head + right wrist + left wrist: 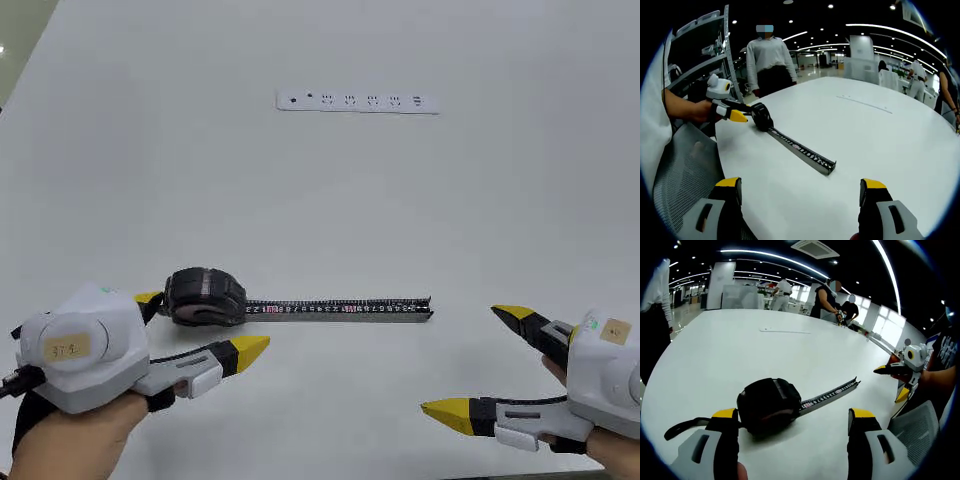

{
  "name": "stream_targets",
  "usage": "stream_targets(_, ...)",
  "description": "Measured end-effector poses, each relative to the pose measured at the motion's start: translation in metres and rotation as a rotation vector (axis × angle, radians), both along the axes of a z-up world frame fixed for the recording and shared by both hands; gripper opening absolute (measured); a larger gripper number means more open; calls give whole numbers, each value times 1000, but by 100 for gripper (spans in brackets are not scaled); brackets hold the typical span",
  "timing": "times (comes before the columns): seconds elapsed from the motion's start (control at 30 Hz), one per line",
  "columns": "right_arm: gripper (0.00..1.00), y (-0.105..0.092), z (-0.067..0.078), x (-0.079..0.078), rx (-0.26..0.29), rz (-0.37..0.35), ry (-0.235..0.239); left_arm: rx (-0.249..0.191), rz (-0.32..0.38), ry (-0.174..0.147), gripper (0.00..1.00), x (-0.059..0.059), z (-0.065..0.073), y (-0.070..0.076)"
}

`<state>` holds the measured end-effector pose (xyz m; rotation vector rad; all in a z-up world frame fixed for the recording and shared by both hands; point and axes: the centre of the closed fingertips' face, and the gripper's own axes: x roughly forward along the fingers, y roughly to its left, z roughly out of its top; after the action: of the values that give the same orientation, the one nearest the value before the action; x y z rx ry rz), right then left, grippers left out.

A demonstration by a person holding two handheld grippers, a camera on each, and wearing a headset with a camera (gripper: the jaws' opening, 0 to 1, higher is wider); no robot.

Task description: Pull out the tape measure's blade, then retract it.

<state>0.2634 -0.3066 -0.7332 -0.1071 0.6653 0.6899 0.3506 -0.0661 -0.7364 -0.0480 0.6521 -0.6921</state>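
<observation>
Black tape measure [205, 297] rests on a white table [320, 200]. Its blade [340, 309] is already drawn out along the tabletop from the case and ends in a small end hook [428, 305].

The left gripper [202, 321] stands spread wide around the case. One yellow-tipped jaw is behind the case and the other in front of it, with a clear gap on the front side. I cannot tell whether the rear jaw touches the case. The right gripper [470, 361] is also spread wide and holds nothing. It hangs well apart from the case, just past the hook end and nearer the person.

The case looks compact, hard and fairly dense, so its broad flanks seem the place to clamp. The blade looks like thin, springy metal. It is probably best taken near the hook and guided back towards the case, not let snap in.

A wrist strap [680, 427] trails from the rear of the case. A white power strip [357, 101] lies well beyond the case, out of the way. A person [767, 60] stands off the table edge behind the case.
</observation>
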Motion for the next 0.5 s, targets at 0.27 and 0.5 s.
stream_targets(0.27,94,2,0,9,-5,25,-2,1,76,-3,88,7,-4,-5)
stream_targets(0.5,89,-1,-3,19,-27,56,3,10,156,-10,86,17,-9,-2)
